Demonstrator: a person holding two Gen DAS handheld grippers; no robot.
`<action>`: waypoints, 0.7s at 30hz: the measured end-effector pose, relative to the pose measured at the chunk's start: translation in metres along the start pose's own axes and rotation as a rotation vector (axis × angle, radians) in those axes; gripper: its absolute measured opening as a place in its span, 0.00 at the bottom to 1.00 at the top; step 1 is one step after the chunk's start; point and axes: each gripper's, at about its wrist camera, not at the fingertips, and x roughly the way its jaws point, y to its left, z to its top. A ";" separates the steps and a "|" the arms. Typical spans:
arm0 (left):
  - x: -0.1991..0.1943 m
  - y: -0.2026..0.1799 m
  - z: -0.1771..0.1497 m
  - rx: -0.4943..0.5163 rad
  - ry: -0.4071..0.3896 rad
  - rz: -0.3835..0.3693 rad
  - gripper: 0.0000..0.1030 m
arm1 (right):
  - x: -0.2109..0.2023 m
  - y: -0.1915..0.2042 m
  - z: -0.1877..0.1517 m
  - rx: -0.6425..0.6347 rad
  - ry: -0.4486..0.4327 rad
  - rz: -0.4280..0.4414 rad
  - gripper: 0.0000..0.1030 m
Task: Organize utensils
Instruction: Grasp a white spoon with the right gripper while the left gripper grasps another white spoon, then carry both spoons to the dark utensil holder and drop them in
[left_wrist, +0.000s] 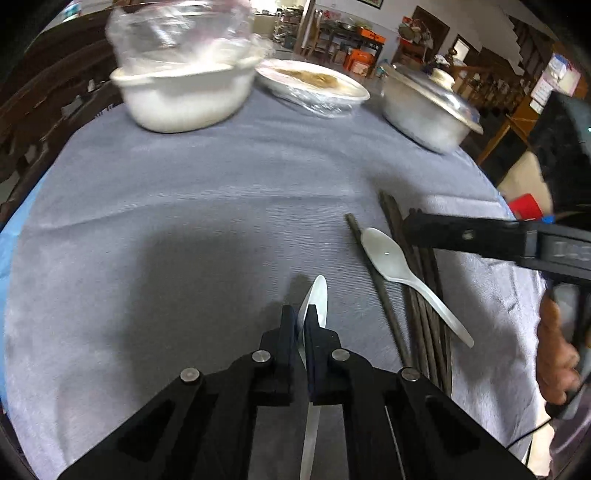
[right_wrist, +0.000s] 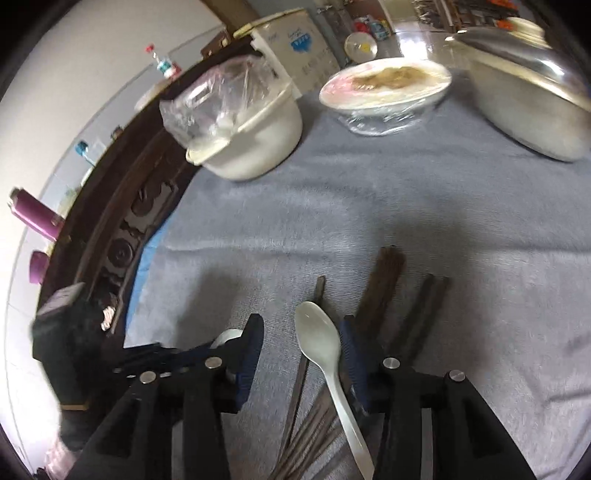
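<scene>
My left gripper (left_wrist: 303, 314) is shut on a white plastic spoon (left_wrist: 318, 295), held edge-on just above the grey cloth. A second white spoon (left_wrist: 388, 258) lies on a bundle of dark chopsticks (left_wrist: 424, 314) to its right. In the right wrist view my right gripper (right_wrist: 302, 339) is open, its jaws wide on either side of that second spoon (right_wrist: 319, 343), above the chopsticks (right_wrist: 384, 288). The right gripper also shows in the left wrist view (left_wrist: 417, 229), over the chopsticks. The left gripper's held spoon (right_wrist: 227, 336) peeks out at the left in the right wrist view.
At the table's far side stand a white pot with a plastic bag (left_wrist: 184, 88), a film-wrapped dish of food (left_wrist: 314, 85) and a lidded metal pot (left_wrist: 428, 107). A dark carved wooden chair back (right_wrist: 122, 229) lines the left edge. Grey cloth (left_wrist: 203, 192) covers the table.
</scene>
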 end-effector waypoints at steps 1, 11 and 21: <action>-0.006 0.004 -0.002 -0.006 -0.010 0.004 0.05 | 0.003 0.002 0.000 -0.013 0.004 -0.022 0.45; -0.050 0.007 -0.024 -0.065 -0.089 0.002 0.05 | 0.038 0.030 -0.008 -0.189 0.079 -0.270 0.31; -0.120 -0.022 -0.053 -0.077 -0.225 -0.025 0.05 | -0.043 0.026 -0.038 -0.099 -0.089 -0.171 0.31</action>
